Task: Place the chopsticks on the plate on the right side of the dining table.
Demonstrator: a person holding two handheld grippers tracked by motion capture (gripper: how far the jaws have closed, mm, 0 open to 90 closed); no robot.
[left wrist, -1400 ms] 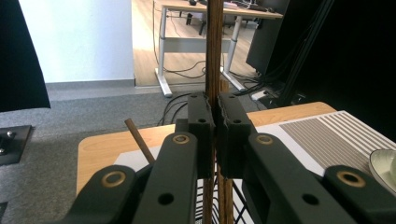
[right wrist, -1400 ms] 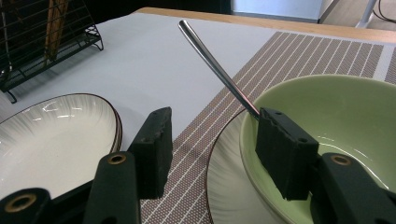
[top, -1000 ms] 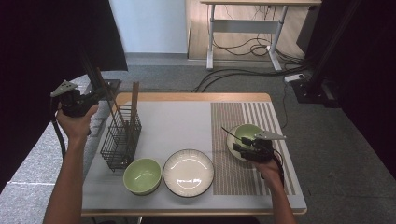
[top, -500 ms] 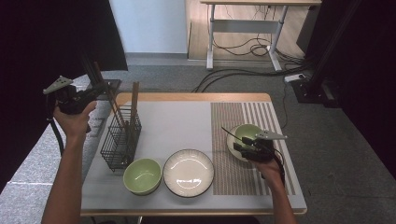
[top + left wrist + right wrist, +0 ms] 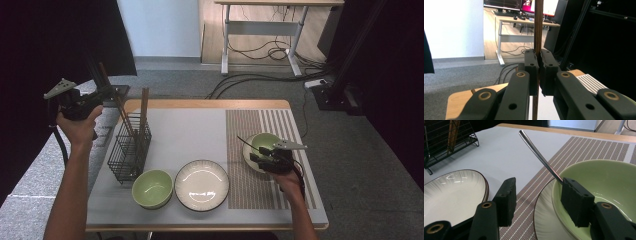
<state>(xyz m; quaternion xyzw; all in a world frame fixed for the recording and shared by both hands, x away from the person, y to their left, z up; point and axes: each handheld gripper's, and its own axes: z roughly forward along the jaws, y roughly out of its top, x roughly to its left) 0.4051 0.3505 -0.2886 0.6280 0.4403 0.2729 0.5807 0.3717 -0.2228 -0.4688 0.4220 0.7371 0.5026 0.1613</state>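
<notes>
Pinching a long dark-brown chopstick (image 5: 538, 27), your left tongs (image 5: 539, 66) have their jaws closed tight on it with no gap showing. In the left gripper view the stick runs straight up and down between the black pads, its wood smooth with a fine grain, and it passes out of frame at the top and bottom. From the high view the left tongs (image 5: 100, 93) are raised off the left end of the bench (image 5: 200, 130), and the chopstick (image 5: 112, 95) slants from above your hand down toward the black wire basket (image 5: 129, 150), which holds another brown stick (image 5: 143, 112) standing upright.

Your right tongs (image 5: 537, 195) are spread wide and hold nothing. One jaw sits over the woven brown mat (image 5: 584, 150); the other lies at the rim of a green bowl (image 5: 604, 182) that rests on a white plate (image 5: 544, 220). A thin metal handle (image 5: 537, 152) leans out of that bowl, just behind that jaw. A white plate (image 5: 201, 184) and a second green bowl (image 5: 152, 187) sit near the bench's front edge.
</notes>
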